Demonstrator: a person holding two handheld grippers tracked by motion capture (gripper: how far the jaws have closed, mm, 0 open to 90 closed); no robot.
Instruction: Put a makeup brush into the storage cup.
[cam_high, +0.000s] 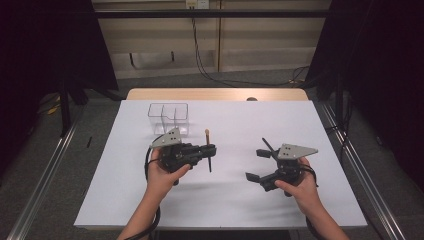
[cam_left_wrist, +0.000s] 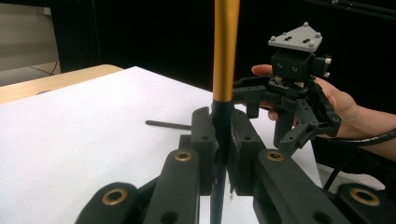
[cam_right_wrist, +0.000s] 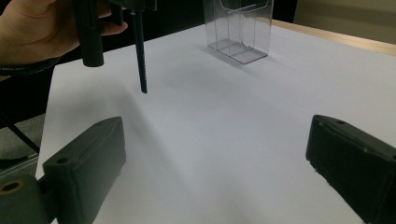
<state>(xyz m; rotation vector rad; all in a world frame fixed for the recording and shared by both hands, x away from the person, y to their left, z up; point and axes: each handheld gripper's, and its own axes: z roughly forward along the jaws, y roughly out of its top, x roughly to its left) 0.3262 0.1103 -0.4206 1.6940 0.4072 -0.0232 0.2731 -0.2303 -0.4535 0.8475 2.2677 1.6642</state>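
Left claw (cam_high: 212, 149) is clamped on a long thin pen-like stick (cam_high: 208, 150), gripping it on the dark lower part. In the left gripper view you can see the jaws pinched tight around the black shaft, with the orange-gold upper section (cam_left_wrist: 226, 46) rising straight up out of frame. From the high view the stick hangs roughly upright with its lighter end toward the back of the desk (cam_high: 300, 125) and its dark tip pointing down, held above the white surface rather than resting on it. The right gripper view shows that same dark tip (cam_right_wrist: 141, 70) hanging off the desk.

Right claw (cam_high: 257, 165) is wide apart, nothing between the jaws, and it hovers over the white sheet on the person's right side, well apart from the left one. Each hand wraps its gripper from behind; the right hand (cam_high: 300, 192) comes in from the bottom edge.

Another thin dark stick (cam_high: 269, 146) sits just beside the right claw, on the desk as far as I can tell.

Toward the back left there's a clear plastic container (cam_high: 168, 116) with compartments, standing upright on the desk, just behind the left gripper.
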